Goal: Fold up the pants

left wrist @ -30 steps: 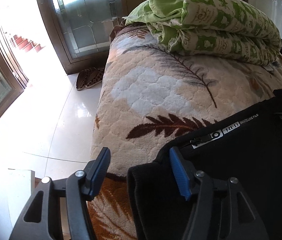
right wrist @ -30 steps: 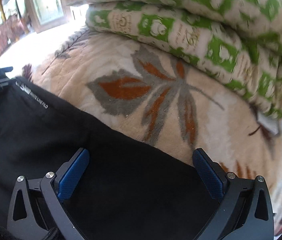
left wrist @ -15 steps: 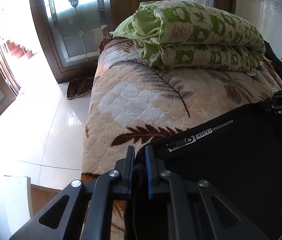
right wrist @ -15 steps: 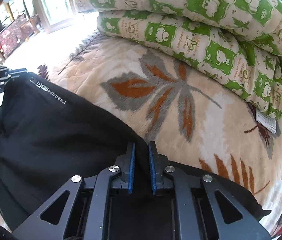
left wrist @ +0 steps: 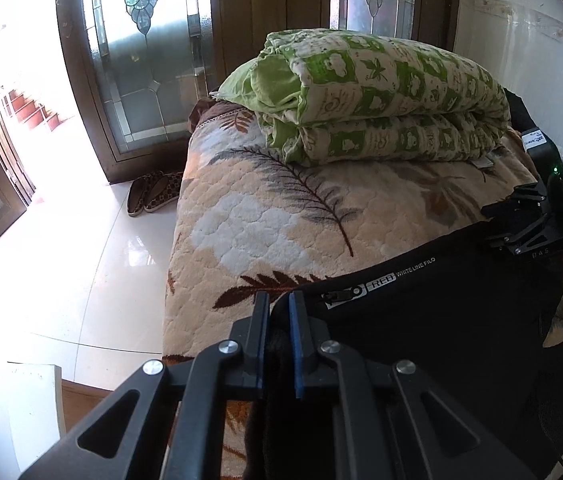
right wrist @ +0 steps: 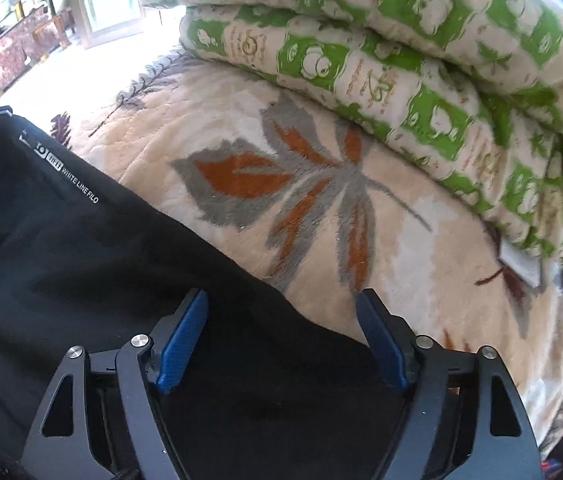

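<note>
Your left gripper point(left wrist: 278, 320) is clenched on a corner of the black pants point(left wrist: 441, 320): the blue pads point(left wrist: 293, 344) sit close together with a bunch of dark cloth pinched between them. That corner is at the end of the printed band on the pants, where white lettering point(left wrist: 415, 269) runs along the edge.

Your right gripper point(right wrist: 281, 336) has just been opening. Its blue pads point(right wrist: 181, 340) now stand wide apart over the far edge of the pants; the cloth lies beneath and between them, and neither pad presses on it, so this claw is released.

The pants lie spread on the plush leaf-patterned blanket point(left wrist: 249, 224) that covers the bed, on the near part of it. Their upper edge runs slantwise across the blanket from your left gripper to your right one. In the right wrist view, a large grey-and-orange leaf point(right wrist: 301, 200) in the blanket's pattern sits just beyond that edge.

At the far end of the blanket, well apart from the pants, a folded green-and-cream quilt point(left wrist: 381, 96) rests in a thick stack. A white tag point(right wrist: 521, 264) shows at the quilt's lower edge.

To the left of the blanket is glossy white tile floor point(left wrist: 81, 248), with a pair of patterned slippers point(left wrist: 153, 192) near the blanket's far corner, in front of a glass-panelled wooden door point(left wrist: 141, 60).
</note>
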`<state>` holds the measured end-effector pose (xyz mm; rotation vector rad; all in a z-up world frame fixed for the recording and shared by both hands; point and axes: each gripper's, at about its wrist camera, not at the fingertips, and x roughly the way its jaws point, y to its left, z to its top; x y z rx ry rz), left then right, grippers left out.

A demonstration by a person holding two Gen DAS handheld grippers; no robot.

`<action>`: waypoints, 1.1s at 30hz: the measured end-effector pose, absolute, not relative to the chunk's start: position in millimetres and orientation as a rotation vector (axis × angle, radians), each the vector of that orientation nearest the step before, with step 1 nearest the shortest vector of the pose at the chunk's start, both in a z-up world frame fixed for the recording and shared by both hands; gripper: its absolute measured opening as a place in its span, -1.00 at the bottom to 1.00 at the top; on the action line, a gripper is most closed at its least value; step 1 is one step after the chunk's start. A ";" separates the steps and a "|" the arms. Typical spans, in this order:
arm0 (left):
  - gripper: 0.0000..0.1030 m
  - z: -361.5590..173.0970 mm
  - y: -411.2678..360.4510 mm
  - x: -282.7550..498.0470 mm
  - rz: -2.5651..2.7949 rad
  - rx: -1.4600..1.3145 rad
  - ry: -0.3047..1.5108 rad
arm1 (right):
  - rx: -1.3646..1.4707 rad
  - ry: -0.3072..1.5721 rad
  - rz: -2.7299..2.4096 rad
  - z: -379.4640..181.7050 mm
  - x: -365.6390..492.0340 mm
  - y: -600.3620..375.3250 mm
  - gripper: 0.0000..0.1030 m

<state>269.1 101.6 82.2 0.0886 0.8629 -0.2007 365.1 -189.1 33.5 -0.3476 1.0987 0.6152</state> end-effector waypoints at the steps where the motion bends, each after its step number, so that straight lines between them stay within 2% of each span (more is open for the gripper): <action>1: -0.78 82.9 101.6 268.8 -0.201 0.088 0.862 | -0.338 1.102 0.633 34.6 365.2 -188.6 -0.07; 2: -0.78 83.9 101.5 268.0 -0.201 0.086 0.860 | -0.344 1.101 0.658 37.3 362.6 -187.6 -0.53; 4: -0.78 87.2 100.9 265.2 -0.204 0.081 0.854 | -0.377 1.109 0.672 41.6 358.1 -183.7 -0.74; 5: -0.78 89.8 100.4 262.9 -0.205 0.076 0.849 | -0.404 1.110 0.674 43.3 353.3 -183.0 -0.78; 22: -0.80 137.5 84.4 196.4 -0.281 0.078 0.788 | -0.405 0.999 0.662 95.6 269.6 -214.6 -0.81; 28: -0.83 144.2 81.2 176.6 -0.300 0.067 0.777 | -0.416 1.019 0.639 100.6 263.5 -218.2 -0.77; 30: -0.83 143.5 81.0 169.9 -0.307 0.057 0.772 | -0.439 1.024 0.637 96.8 263.5 -213.9 -0.60; 32: -0.83 141.3 82.1 162.4 -0.314 0.041 0.770 | -0.452 1.021 0.647 92.9 263.0 -209.7 -0.15; 33: -0.83 140.1 83.0 158.7 -0.317 0.032 0.769 | -0.463 1.014 0.648 90.5 263.0 -207.1 -0.04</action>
